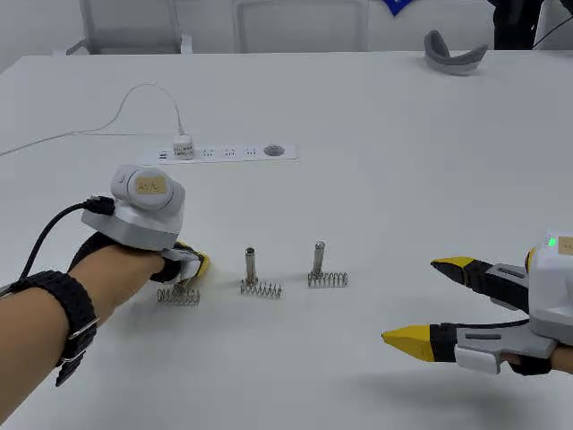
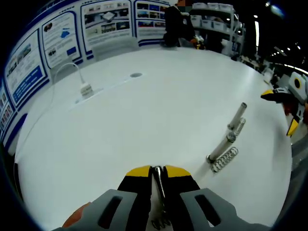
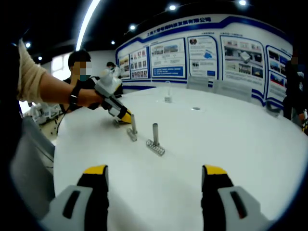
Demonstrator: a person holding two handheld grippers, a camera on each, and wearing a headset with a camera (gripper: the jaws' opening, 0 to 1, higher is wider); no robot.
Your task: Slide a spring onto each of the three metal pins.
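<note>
Three upright metal pins stand in a row on the white table (image 1: pixel 376 170), each with a spring lying at its foot. My left gripper (image 1: pixel 190 265) is shut on the left pin (image 2: pixel 158 182), and its spring (image 1: pixel 179 296) lies just below the fingers. The middle pin (image 1: pixel 251 263) has a spring (image 1: pixel 261 288) beside it, and so does the right pin (image 1: pixel 319 257) with its spring (image 1: pixel 328 279). My right gripper (image 1: pixel 428 302) hovers open to the right of the row, with nothing between its yellow-tipped fingers (image 3: pixel 96 171).
A white power strip (image 1: pixel 228 153) with a plug and cable lies behind the pins. A grey curved object (image 1: pixel 455 54) rests at the far right of the table. Chairs stand along the far edge.
</note>
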